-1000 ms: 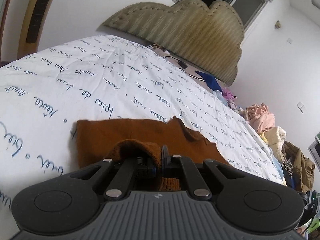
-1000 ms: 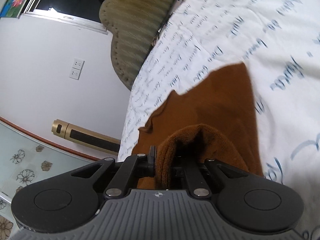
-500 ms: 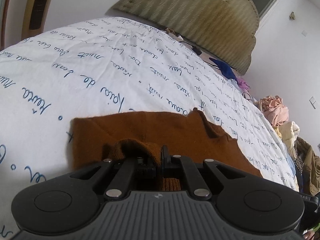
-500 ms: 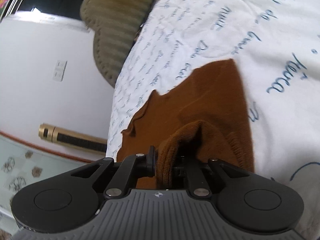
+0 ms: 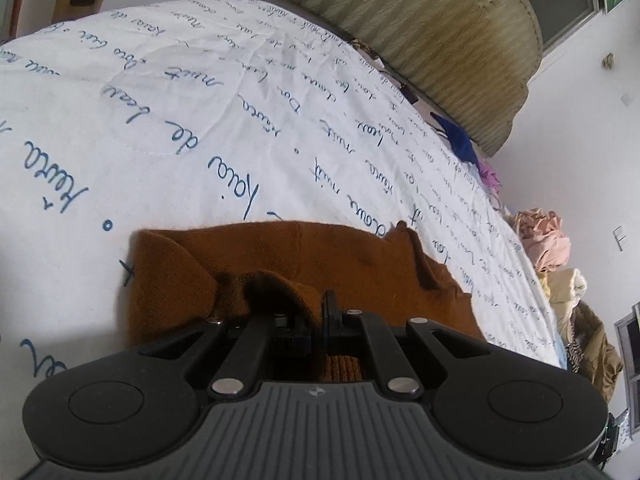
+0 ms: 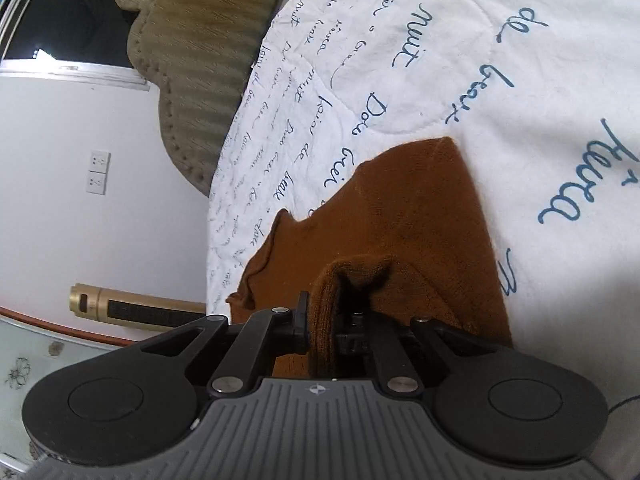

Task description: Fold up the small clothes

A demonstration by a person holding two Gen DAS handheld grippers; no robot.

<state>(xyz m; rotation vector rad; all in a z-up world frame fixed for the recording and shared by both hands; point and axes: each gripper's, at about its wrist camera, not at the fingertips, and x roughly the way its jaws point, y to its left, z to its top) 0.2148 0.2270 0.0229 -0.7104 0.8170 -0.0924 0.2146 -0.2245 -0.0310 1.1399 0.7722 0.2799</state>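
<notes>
Rust-brown knit, a small garment (image 5: 320, 256), lies on the bed's white quilt (image 5: 180, 128), which is printed with blue handwriting. Most of it is spread flat, while its near edge is lifted and doubled over the flat part in both wrist views.

Left tool (image 5: 318, 320): its jaws are pressed tight together with a fold of the brown knit pinched between them, and a ribbed strip of the same fabric shows under the linkage.

Right tool (image 6: 324, 320): its jaws stand slightly apart and have just been closing a little, with a thick roll of the knit between them; the pads press on that roll, so the garment (image 6: 400, 216) is gripped here too.

Beyond the garment the quilt (image 6: 500, 60) runs up to a padded beige headboard (image 5: 420, 28). A blue cloth (image 5: 456, 136) lies at the quilt's far edge near the headboard. Off the bed's side, pink and cream clothes (image 5: 548, 240) sit in a heap; what holds them cannot be made out.
</notes>
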